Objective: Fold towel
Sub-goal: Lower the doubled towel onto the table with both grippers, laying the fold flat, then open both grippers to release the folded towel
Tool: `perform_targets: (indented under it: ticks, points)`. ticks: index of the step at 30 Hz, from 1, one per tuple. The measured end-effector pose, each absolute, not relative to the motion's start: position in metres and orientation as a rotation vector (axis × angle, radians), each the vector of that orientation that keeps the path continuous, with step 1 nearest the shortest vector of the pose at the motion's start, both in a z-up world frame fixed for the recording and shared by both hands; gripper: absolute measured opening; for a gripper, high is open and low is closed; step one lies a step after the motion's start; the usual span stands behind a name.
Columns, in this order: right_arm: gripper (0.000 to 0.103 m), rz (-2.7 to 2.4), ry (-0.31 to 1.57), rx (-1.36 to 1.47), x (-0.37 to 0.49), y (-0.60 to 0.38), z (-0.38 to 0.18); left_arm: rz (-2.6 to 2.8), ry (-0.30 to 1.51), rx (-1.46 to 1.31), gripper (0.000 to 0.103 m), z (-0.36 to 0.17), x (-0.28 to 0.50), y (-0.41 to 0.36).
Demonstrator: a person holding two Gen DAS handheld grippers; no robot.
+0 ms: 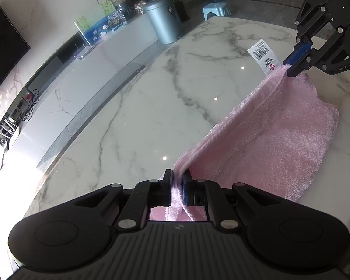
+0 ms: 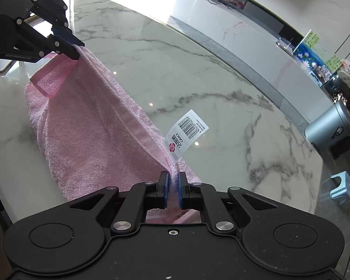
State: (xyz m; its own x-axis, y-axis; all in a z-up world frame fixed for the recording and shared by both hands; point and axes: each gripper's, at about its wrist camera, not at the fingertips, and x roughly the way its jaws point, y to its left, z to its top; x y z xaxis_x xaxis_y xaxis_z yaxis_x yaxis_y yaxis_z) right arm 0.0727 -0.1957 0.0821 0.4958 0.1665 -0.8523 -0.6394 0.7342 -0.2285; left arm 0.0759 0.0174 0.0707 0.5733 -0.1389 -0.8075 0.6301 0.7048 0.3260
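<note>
1. Closest to the left wrist camera, the left gripper (image 1: 177, 182) is seen closed tight on a corner of the pink towel (image 1: 268, 144), with cloth bunched between its blue pads.
2. Likewise, the right gripper (image 2: 173, 184) is clamped on the opposite corner of the same hemmed edge, just below the barcode tag (image 2: 186, 135).
3. Between the two grippers the doubled hem is held taut and raised, while the rest of the towel sags down onto the marble desk (image 1: 128, 107).
4. Beyond the desk edge, a long white cabinet (image 1: 86, 70), a grey metal bin (image 1: 162, 21), a small blue stool (image 1: 215, 10) and a clear acrylic display stand (image 1: 93, 32) are seen.
5. A dark screen (image 1: 2, 44) is cut off at the left frame border, and a tangle of cables (image 1: 26, 105) lies on the cabinet.
6. Small items on the cabinet's far end are blurred; the tag's fine print cannot be read.
</note>
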Motion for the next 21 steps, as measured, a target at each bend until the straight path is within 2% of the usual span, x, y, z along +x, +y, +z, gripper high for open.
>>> perform_targets:
  ticks: [12,21]
  points:
    - [0.007,0.507,1.01,-0.544,0.106,-0.192,0.043,-0.502,0.92,0.594,0.008,0.034,0.097,0.03]
    - [0.009,0.492,1.025,-0.53,0.112,-0.192,0.036,-0.477,0.934,0.56,0.013,0.029,0.101,0.038]
